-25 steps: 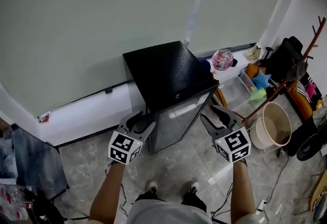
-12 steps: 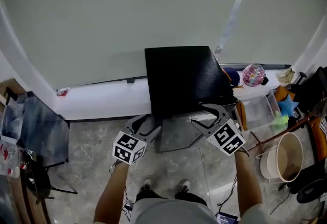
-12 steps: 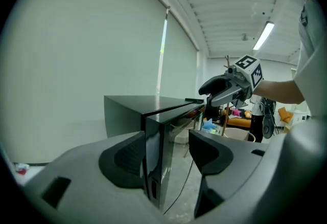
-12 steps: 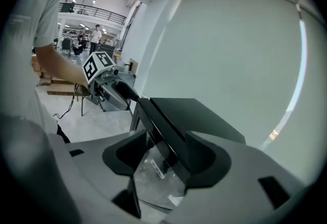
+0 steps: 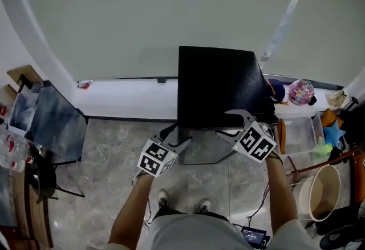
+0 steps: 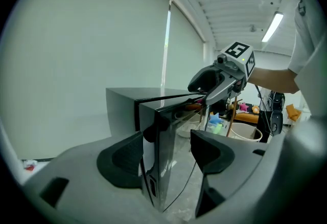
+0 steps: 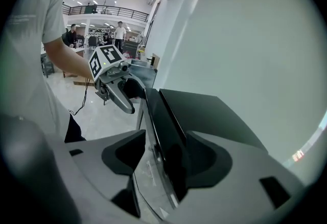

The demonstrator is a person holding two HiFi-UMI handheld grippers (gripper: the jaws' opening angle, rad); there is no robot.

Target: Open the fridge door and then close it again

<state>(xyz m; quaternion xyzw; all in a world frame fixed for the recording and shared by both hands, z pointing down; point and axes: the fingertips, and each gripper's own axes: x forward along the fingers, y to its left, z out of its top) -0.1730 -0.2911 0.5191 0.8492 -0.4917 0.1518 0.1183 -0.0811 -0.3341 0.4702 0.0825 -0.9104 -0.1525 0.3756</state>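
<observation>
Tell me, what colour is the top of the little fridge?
The fridge is black on top, with a slightly speckled sheen. The head view shows it best.

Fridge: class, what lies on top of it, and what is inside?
Nothing lies on the fridge: its black top is bare. The inside cannot be seen; the reflective door covers it.

Pale wall [image 5: 114, 15], grey tiled floor [image 5: 108, 149], white ledge [image 5: 125, 100]
</observation>
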